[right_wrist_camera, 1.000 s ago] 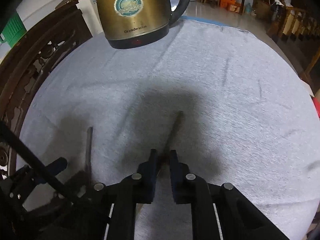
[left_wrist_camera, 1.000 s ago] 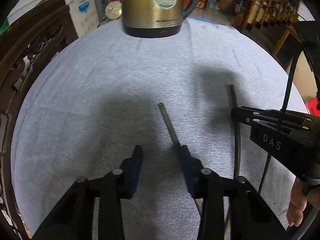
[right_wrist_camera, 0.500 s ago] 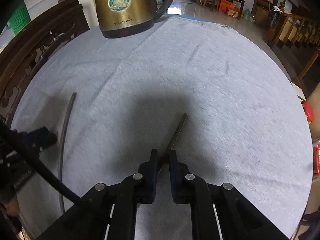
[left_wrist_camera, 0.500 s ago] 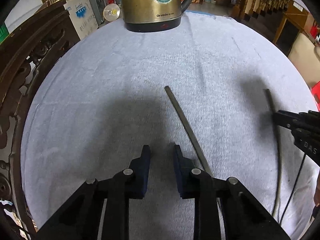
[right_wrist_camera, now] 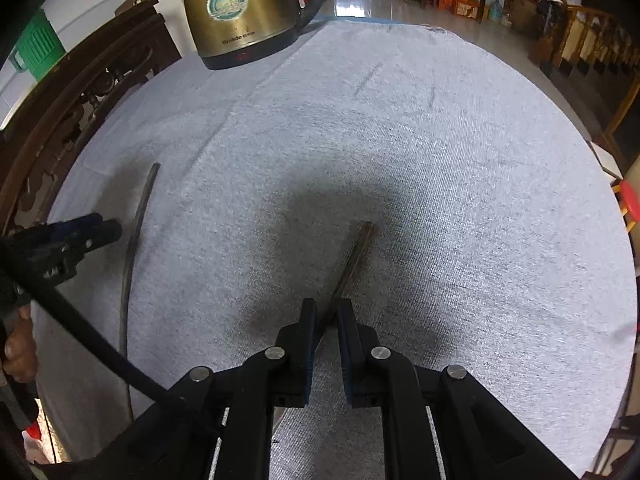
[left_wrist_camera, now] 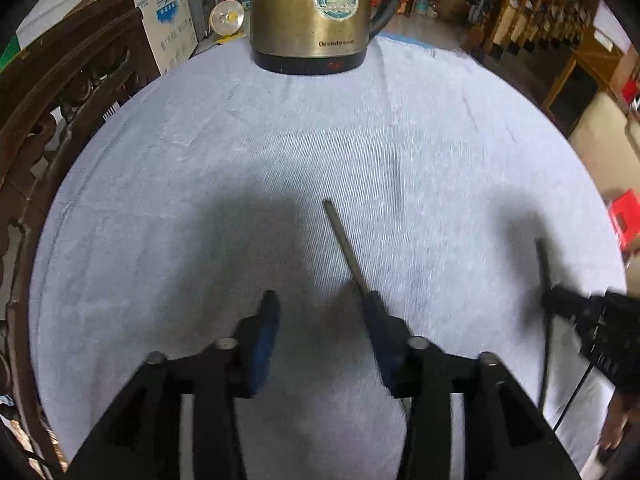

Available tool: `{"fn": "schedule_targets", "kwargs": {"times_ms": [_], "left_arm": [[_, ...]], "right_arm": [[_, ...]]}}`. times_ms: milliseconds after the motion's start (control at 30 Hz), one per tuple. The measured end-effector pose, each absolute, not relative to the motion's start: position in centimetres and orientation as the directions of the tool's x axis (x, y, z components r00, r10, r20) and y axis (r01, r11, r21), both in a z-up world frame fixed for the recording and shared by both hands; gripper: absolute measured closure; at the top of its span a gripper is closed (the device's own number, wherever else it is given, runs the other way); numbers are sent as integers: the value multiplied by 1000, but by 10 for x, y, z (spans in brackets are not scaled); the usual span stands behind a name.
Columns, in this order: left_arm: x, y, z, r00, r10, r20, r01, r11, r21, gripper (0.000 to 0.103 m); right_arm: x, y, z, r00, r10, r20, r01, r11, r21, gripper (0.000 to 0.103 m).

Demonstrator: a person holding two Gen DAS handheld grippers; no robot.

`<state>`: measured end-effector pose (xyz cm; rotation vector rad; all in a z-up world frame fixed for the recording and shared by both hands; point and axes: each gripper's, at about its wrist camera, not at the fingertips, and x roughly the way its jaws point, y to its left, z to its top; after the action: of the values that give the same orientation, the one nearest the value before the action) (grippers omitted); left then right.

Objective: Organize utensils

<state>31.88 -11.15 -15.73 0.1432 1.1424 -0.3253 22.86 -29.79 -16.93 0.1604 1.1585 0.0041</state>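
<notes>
Left wrist view: my two grippers work over a grey cloth-covered surface (left_wrist_camera: 200, 168), each at a chopstick.

My left gripper (left_wrist_camera: 322, 314) is spread wide and holds nothing; one chopstick (left_wrist_camera: 345, 248) lies flat on the cloth, its near end running under the right-hand finger (left_wrist_camera: 378, 320). A gold kettle (left_wrist_camera: 312, 12) stands at the far edge. Further right, my right gripper (right_wrist_camera: 326, 312) is nearly closed, pinching the second chopstick (right_wrist_camera: 354, 260), whose far end slants forward over the cloth.
</notes>
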Motion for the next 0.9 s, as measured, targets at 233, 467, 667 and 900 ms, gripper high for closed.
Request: {"fn": "schedule_targets", "kwargs": {"times_ms": [233,467,667,900], "left_arm": [[349,-125,-169,337,-211,-918,310,945,-103,55],[357,-149,-170,355,-208,-912,409,911,-49,93],[350,-147,-168,368,-176,-913,526,849,48,96],[334,-116,-168,333,-188,-924,558,829,33,97]], "right_arm": [[229,-304,-168,414,124,-902,59,985,162,89],[220,-311,-165,432,160,-887,41,980,196,89],[221,-311,-168,436,175,-883,33,977,210,89],[224,-308,-167,420,160,-893,44,980,196,89]]}}
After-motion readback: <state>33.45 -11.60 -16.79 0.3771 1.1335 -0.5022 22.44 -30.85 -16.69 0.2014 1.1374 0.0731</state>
